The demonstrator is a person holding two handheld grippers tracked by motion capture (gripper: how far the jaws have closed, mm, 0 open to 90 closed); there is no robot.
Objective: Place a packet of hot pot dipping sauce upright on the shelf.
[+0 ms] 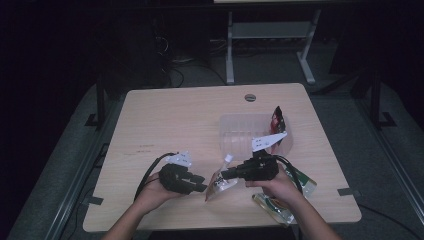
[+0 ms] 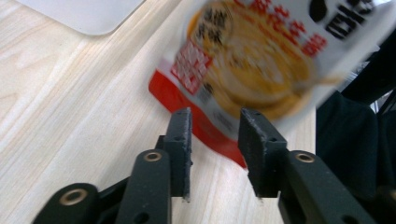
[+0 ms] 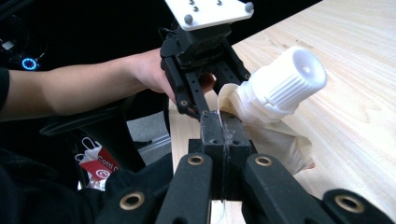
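While the white spouted food pouch with orange and red print hangs low in the frame's centre, the right gripper clamps its edge; just left, the left gripper stands parted, pouch beyond its tips, above the pale wooden table.

Both forearms enter from the bottom of the high view. The left hand, at lower left of centre, holds the left gripper pointing right, its fingers parted with a gap between them. The right hand, at lower right of centre, holds the right gripper pointing left; its fingers are pressed together on a thin edge.
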